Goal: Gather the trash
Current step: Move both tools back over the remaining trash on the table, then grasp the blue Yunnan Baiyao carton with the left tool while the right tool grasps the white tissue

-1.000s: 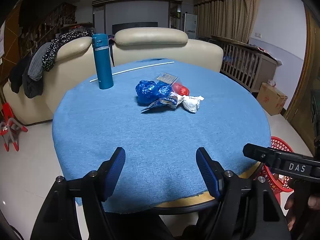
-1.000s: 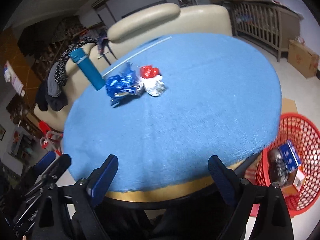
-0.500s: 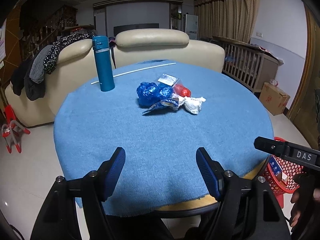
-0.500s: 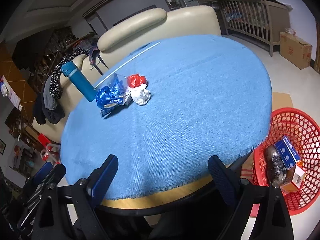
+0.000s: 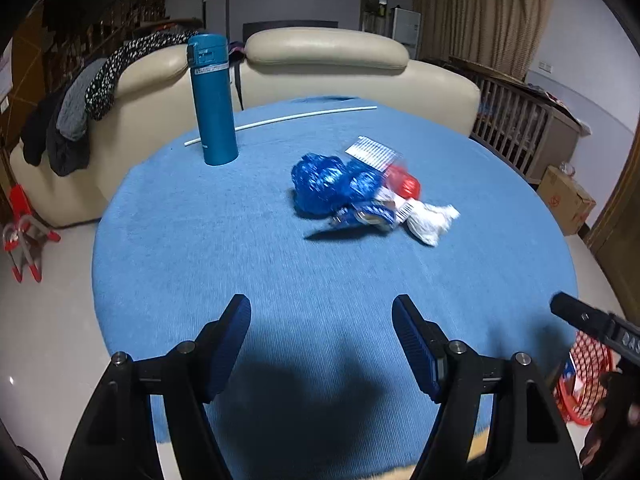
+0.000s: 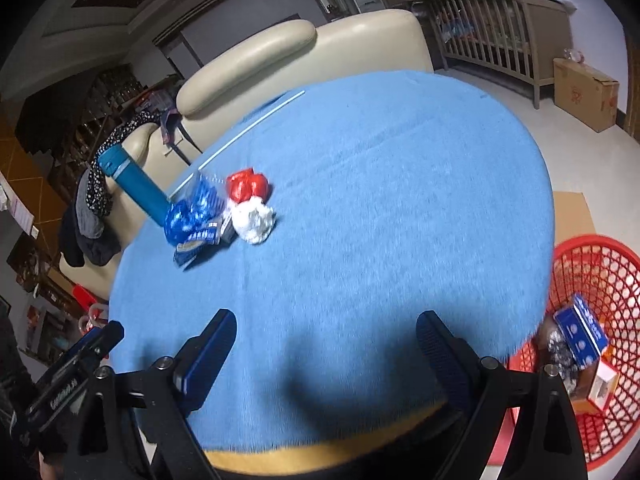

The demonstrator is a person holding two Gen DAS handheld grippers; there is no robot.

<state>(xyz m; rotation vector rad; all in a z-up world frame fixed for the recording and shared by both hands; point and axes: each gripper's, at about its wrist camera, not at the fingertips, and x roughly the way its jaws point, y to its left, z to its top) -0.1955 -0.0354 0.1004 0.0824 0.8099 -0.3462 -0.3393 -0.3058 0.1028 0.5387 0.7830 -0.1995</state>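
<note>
A small heap of trash lies on the round table's blue cloth: crumpled blue plastic, a red wrapper, a white paper wad and a striped packet. My left gripper hovers open over the near part of the cloth, well short of the heap, nothing between its fingers. My right gripper is open and empty too, above the near table edge. A red mesh basket on the floor at the right holds boxes and wrappers.
A teal flask stands upright at the far left of the table, with a thin white rod behind it. Cream sofas with draped clothes ring the far side. A cardboard box and a wooden crib sit at the right.
Both grippers have advanced over the table toward the heap, which now appears larger. Their jaws keep the same width. The trash and flask have not moved.
</note>
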